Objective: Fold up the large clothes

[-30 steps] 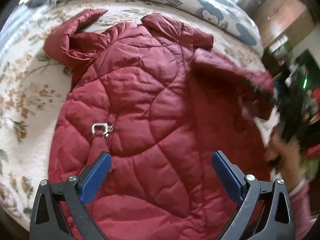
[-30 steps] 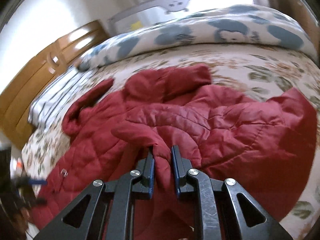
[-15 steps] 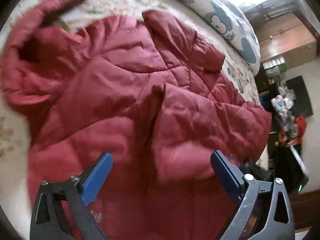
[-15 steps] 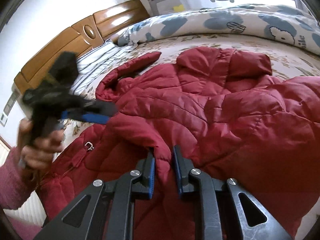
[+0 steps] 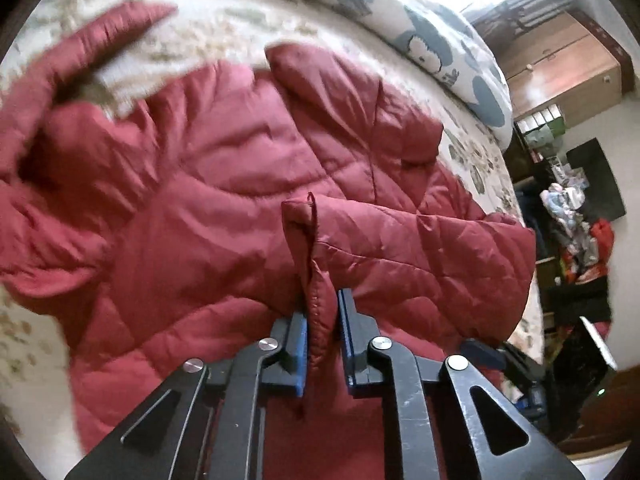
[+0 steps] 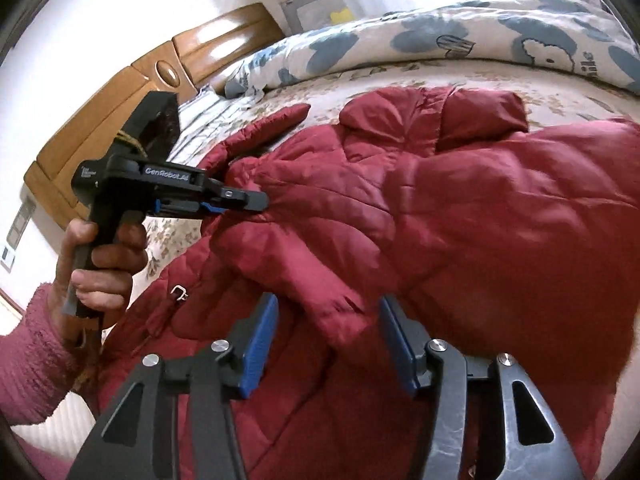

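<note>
A red quilted jacket [image 5: 224, 184] lies spread on the bed, its collar toward the far side and one sleeve folded across its body. My left gripper [image 5: 322, 308] is shut on a stitched edge of that folded part. In the right wrist view the same left gripper [image 6: 256, 200] bites the jacket [image 6: 460, 208] from the left, held by a hand [image 6: 100, 264]. My right gripper [image 6: 327, 308] has its jaws opening. A bulge of red fabric sits loose between its blue pads [image 6: 260, 344], which do not press on it.
A floral sheet [image 5: 240, 28] covers the bed, with a rolled blue-patterned duvet [image 6: 480, 44] along the far side. A wooden headboard [image 6: 120, 92] stands at the left. Cabinets and clutter [image 5: 572, 220] fill the room beyond the bed's right edge. A pink sleeve [image 6: 36, 352] is at the lower left.
The left gripper swept across the jacket and closed on the folded edge. The right gripper, earlier shut on a ridge of fabric, has opened and released it.
</note>
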Tool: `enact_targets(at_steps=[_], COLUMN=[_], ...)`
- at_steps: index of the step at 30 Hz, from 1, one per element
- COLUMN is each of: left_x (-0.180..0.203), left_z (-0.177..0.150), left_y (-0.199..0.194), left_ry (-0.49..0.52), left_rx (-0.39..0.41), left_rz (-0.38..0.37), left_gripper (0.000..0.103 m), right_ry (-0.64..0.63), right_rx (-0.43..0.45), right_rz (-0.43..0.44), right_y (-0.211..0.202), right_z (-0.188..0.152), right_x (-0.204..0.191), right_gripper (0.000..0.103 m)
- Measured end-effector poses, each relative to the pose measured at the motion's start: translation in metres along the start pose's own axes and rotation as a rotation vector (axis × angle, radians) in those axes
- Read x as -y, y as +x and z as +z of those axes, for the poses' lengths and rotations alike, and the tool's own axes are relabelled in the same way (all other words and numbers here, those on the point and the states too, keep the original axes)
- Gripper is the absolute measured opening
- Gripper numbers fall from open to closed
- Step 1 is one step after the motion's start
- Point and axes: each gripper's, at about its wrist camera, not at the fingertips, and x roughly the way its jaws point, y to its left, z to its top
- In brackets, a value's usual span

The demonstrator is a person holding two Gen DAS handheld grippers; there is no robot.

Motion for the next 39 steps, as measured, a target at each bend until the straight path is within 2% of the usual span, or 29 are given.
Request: enact_targets(at_steps=[4,6,9,13,19,21,23,25,27,30,34,36,39], left_x=[0.002,-0.001,-0.003,0.001,-0.002,0.002,0.011,0.026,0.044,0.061,0.047,0.034,0.034], left_z=[-0.001,0.001,0.002,-0.008,-0.016,-0.020,-0.025,-0.032,-0.033,-0.031,-0.022,-0.024,-0.026], left_y=[-0.026,-0.032,-0.025,-0.009,-0.024,-0.042,-0.063,-0.076,-0.072,-0.041,0.009,0.024,0.025], left_ry=[0.065,0.083,0.094,0.111,0.101,0.079,0.084,0.116,0.167,0.219,0.200,0.171,0.177], left_rx=[0.110,0.149,0.153,0.155,0.165,0.203,0.275,0.323,0.312,0.272,0.167,0.130,0.134], left_rz=[0.190,0.253,0.282,0.343,0.363,0.366,0.369,0.328,0.284,0.349,0.450,0.458,0.456], left_gripper=[0.011,0.011,0.011,0.011,0.016,0.021,0.025,0.027,0.032,0.032,0.033,0.035,0.035], right_ry=[0.050,0.087,0.156,0.194,0.213,0.219,0.219,0.215,0.209,0.198,0.194,0.195,0.199], right_rx=[0.070,0.108,0.114,0.115,0.028,0.014,0.014,0.016,0.013,0.011,0.012,0.011,0.007], right_rz=[-0.045,-0.119,-0.199,-0.261,-0.324,-0.333,-0.338,-0.344,-0.352,-0.367,-0.372,-0.368,-0.380], right_y=[-0.020,-0.030,-0.029,-0.020,0.014,0.021,0.023,0.025,0.028,0.031,0.032,0.031,0.023], right_z=[0.001,0.005,0.016,0.028,0.030,0.027,0.025,0.022,0.021,0.020,0.021,0.021,0.023], right_x=[0.012,0.026,0.051,0.072,0.091,0.095,0.095,0.094,0.094,0.091,0.090,0.090,0.086], right_gripper=[0.055,0.055,0.056,0.056,0.056,0.056,0.058,0.058,0.059,0.060,0.061,0.061,0.060])
